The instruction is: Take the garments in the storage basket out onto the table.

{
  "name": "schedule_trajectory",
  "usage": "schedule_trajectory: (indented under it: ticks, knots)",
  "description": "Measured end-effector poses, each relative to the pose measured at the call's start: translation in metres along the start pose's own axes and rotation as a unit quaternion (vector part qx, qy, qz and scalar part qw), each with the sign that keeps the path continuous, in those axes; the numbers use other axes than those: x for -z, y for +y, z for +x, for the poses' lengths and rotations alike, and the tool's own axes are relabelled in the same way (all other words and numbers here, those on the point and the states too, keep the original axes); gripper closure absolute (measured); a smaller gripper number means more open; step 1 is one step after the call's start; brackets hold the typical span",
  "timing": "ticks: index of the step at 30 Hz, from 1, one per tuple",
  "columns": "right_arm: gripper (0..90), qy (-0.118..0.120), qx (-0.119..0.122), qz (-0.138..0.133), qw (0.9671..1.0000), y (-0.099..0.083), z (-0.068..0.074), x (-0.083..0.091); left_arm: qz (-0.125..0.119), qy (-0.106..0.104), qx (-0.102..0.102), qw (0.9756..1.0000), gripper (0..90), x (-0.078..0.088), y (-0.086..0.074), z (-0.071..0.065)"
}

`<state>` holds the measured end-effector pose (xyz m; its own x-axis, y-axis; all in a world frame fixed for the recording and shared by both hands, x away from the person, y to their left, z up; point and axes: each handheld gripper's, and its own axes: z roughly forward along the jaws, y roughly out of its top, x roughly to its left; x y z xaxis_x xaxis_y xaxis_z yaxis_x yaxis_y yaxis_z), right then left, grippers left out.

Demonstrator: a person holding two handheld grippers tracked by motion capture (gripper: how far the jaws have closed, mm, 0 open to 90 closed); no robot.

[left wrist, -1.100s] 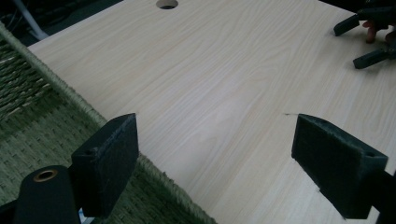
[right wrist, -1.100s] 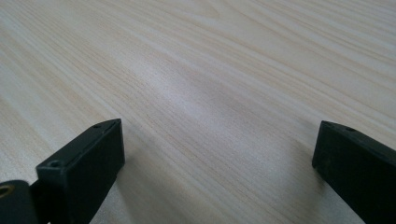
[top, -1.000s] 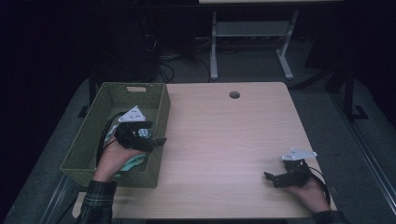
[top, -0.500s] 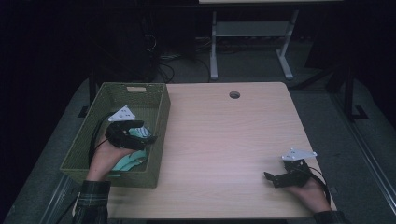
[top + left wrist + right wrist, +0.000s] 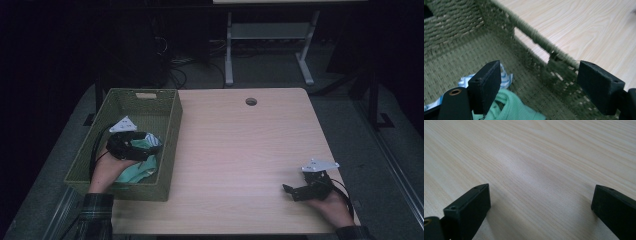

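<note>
Much bare table (image 5: pixel 240 150) beside basket (image 5: pixel 170 135)

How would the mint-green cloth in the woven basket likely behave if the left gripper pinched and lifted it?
The mint-green cloth lies crumpled in folds, so it would probably hang limp and drape. It looks like thin knit, likely light. The left gripper, jaws wide apart, might also snag the striped cloth beside it.
</note>
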<state>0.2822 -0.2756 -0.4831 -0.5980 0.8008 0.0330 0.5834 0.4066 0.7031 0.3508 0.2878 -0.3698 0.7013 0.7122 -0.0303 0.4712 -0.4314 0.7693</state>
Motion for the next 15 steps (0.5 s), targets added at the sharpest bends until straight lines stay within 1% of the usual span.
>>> schedule_trajectory:
  ticks: [1, 3, 4, 5, 7, 8, 10, 15]
  knots:
    - [1.9, 0.0, 0.0, 0.0, 1.0, 0.0, 0.0, 0.0, -0.003, 0.0, 0.003, 1.0, 18.8, -0.001, -0.001, 0.001]
    - [1.9, 0.0, 0.0, 0.0, 1.0, 0.0, 0.0, 0.0, 0.002, 0.0, -0.002, 1.0, 19.0, -0.002, -0.005, 0.004]
    - [1.9, 0.0, 0.0, 0.0, 1.0, 0.0, 0.0, 0.0, -0.001, 0.0, 0.003, 1.0, 19.0, -0.004, -0.006, 0.004]
    - [1.9, 0.0, 0.0, 0.0, 1.0, 0.0, 0.0, 0.0, 0.004, 0.0, 0.002, 1.0, 19.1, -0.004, -0.008, 0.005]
    - [1.9, 0.0, 0.0, 0.0, 1.0, 0.0, 0.0, 0.0, 0.003, -0.003, 0.004, 1.0, 19.4, -0.005, -0.01, 0.007]
    - [1.9, 0.0, 0.0, 0.0, 1.0, 0.0, 0.0, 0.0, 0.006, -0.003, 0.01, 0.9999, 19.5, -0.007, -0.012, 0.007]
    - [1.9, 0.0, 0.0, 0.0, 1.0, 0.0, 0.0, 0.0, 0.019, 0.002, 0.01, 0.9998, 19.5, -0.009, -0.014, 0.009]
    - [1.9, 0.0, 0.0, 0.0, 1.0, 0.0, 0.0, 0.0, 0.045, 0.012, 0.004, 0.9989, 19.7, -0.015, -0.015, 0.008]
